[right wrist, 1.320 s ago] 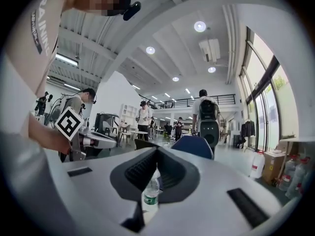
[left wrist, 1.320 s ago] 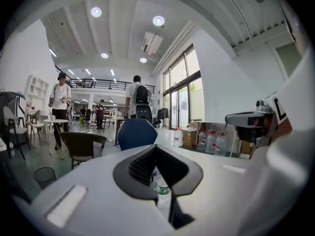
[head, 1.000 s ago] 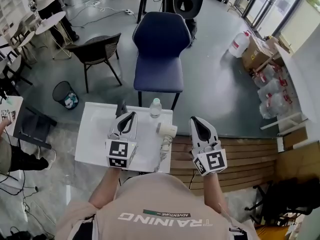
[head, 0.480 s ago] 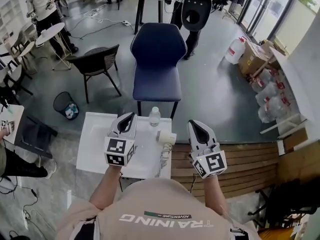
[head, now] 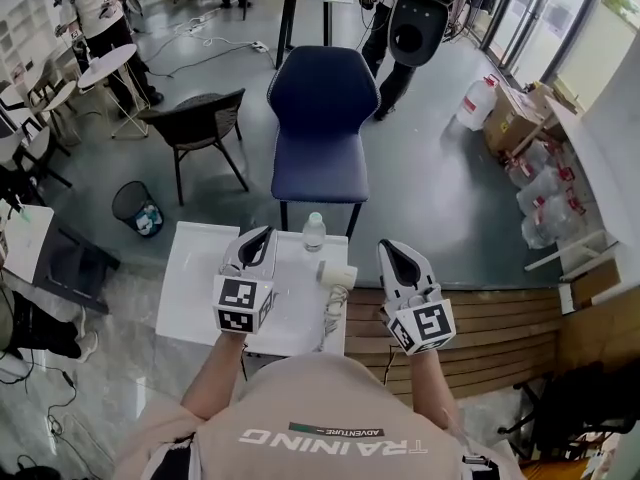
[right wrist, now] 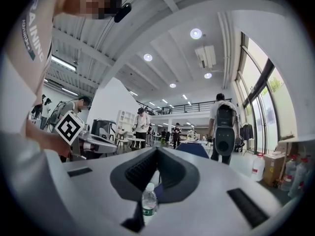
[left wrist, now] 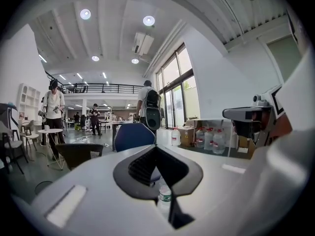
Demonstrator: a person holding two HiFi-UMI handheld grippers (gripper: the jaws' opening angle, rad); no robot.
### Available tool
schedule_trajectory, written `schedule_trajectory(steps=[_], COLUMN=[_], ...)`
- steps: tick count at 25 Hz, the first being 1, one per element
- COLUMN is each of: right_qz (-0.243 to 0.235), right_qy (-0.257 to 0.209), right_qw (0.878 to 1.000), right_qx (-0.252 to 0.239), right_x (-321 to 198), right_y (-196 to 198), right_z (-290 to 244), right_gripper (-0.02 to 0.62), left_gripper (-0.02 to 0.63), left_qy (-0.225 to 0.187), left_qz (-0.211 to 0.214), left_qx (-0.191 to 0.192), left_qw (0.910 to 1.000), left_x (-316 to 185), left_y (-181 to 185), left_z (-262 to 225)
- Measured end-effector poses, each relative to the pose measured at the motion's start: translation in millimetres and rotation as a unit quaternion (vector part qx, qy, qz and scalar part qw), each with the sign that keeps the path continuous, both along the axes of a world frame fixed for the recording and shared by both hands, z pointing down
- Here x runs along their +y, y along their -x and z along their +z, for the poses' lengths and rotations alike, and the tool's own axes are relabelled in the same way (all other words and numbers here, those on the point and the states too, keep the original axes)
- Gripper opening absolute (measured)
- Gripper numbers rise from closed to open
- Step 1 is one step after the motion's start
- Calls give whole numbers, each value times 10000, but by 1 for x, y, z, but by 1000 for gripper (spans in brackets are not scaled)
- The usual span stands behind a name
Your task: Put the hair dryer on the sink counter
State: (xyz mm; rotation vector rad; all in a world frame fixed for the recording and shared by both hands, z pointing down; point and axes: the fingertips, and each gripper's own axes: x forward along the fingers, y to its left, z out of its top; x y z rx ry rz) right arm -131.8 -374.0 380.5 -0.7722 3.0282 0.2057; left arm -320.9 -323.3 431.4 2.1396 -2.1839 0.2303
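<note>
A white hair dryer [head: 337,279] lies at the right edge of the white sink counter [head: 190,298], its handle towards me. It sits between my two grippers and neither touches it. My left gripper [head: 261,238] hovers over the counter's middle, shut and empty. My right gripper [head: 392,257] hangs to the right of the dryer, past the counter's edge, also shut and empty. A clear water bottle [head: 314,232] stands at the counter's far edge; the bottle [left wrist: 164,196] shows below the left gripper [left wrist: 156,149], and the bottle [right wrist: 149,200] below the right gripper [right wrist: 157,151].
A blue chair [head: 322,118] stands just beyond the counter, a black chair [head: 200,123] and a bin [head: 137,208] to its left. Wooden decking [head: 500,328] lies to the right. A person with a backpack [head: 420,18] is behind the chair. Water jugs [head: 480,103] are far right.
Both grippers and the hair dryer hold about the same places. The view has shifted slightly, and the person with the backpack has walked to the right behind the blue chair.
</note>
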Motion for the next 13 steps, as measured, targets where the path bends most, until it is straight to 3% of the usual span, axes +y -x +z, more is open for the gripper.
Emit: schedule_trajectory(steps=[13], right_qz=[-133], right_qy=[1], right_qw=[9999], right_qx=[74], right_x=[1], right_y=[5], right_z=[5], right_gripper=[5], left_gripper=[8], left_qy=[47], left_qz=[-68], left_qx=[-25], left_qw=[10000], left_x=[4], left_y=[3], left_z=[4])
